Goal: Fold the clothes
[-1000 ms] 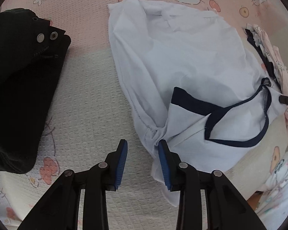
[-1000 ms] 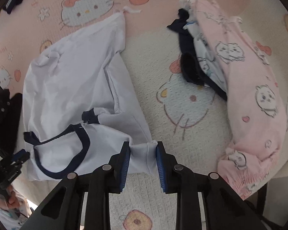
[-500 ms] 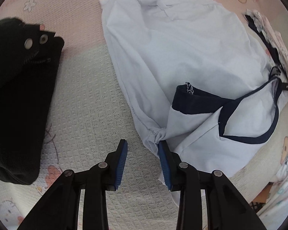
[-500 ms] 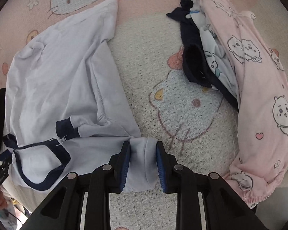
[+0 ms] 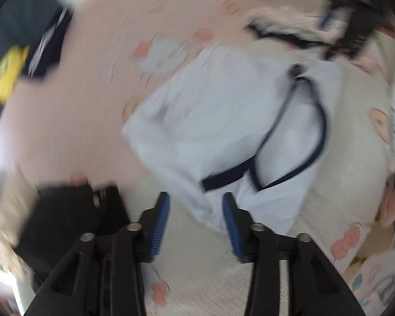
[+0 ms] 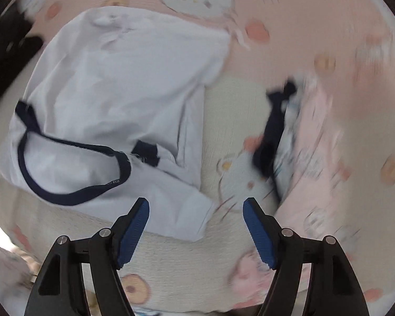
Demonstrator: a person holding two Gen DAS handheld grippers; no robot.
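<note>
White cotton, thin and limp: the T-shirt (image 6: 123, 84) with navy neck trim (image 6: 73, 173) lies spread on the bed cover (image 6: 231, 110), its collar end toward you and one sleeve (image 6: 181, 205) flopped out just ahead of your right gripper (image 6: 196, 226). It will sag and bunch wherever you lift it, so take it by a doubled edge, a shoulder seam or the sleeve hem, not the flat middle, and pinch both layers or the lower one will slide away.

Your right fingers (image 6: 134, 226) stand wide apart and empty, angled down at the cover with the sleeve just beyond the left one. Your left gripper (image 5: 194, 223) is also spread and holds nothing; the shirt's edge (image 5: 210, 210) hangs into the gap between its fingers without being pinched. That view is badly blurred, so how high it sits I cannot tell. A black garment (image 5: 65, 210) lies near its left side; pink pyjamas (image 6: 318, 158) lie to your right.
</note>
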